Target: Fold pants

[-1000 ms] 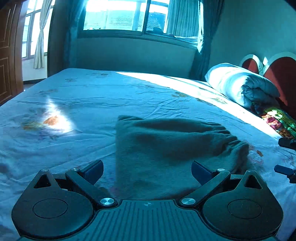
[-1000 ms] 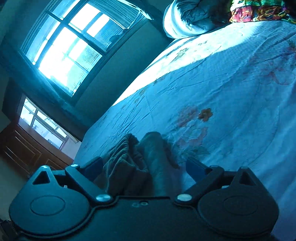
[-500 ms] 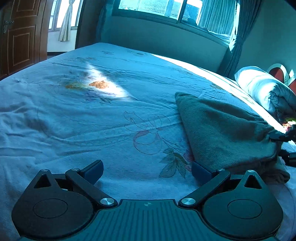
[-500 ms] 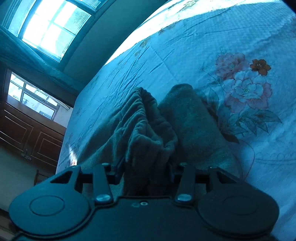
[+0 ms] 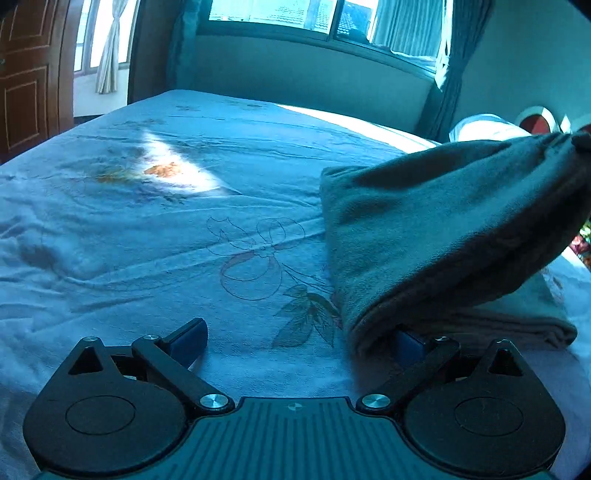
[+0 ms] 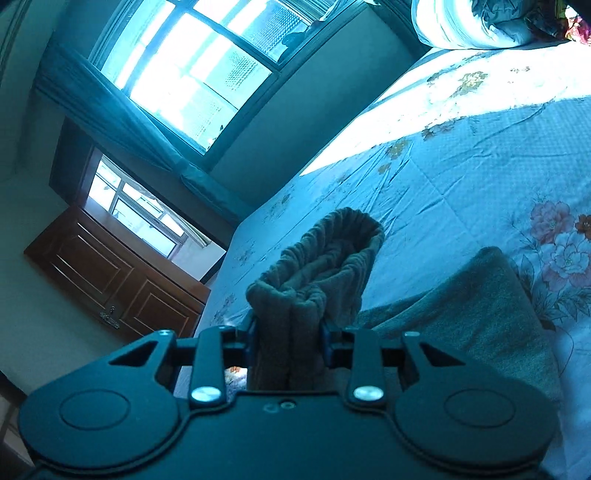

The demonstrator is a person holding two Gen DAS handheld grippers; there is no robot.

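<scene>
The grey-green pants (image 5: 424, 236) lie folded on the blue floral bed sheet (image 5: 147, 229), at the right of the left wrist view. Their upper layer is lifted at the right end. My left gripper (image 5: 295, 336) is open, low over the sheet; its right finger sits under the near fold edge. My right gripper (image 6: 288, 336) is shut on the gathered waistband of the pants (image 6: 317, 266) and holds it raised above the lower layer (image 6: 480, 302).
A white pillow (image 5: 480, 127) and a rolled duvet (image 6: 472, 22) lie at the bed's head. A window (image 5: 314, 14) is behind the bed, with a wooden door (image 5: 22, 74) and a cabinet (image 6: 110, 273) to the left.
My right gripper has closed on the waistband and lifted it off the bed. My left gripper has shifted left, then slid its right finger under the fold edge.
</scene>
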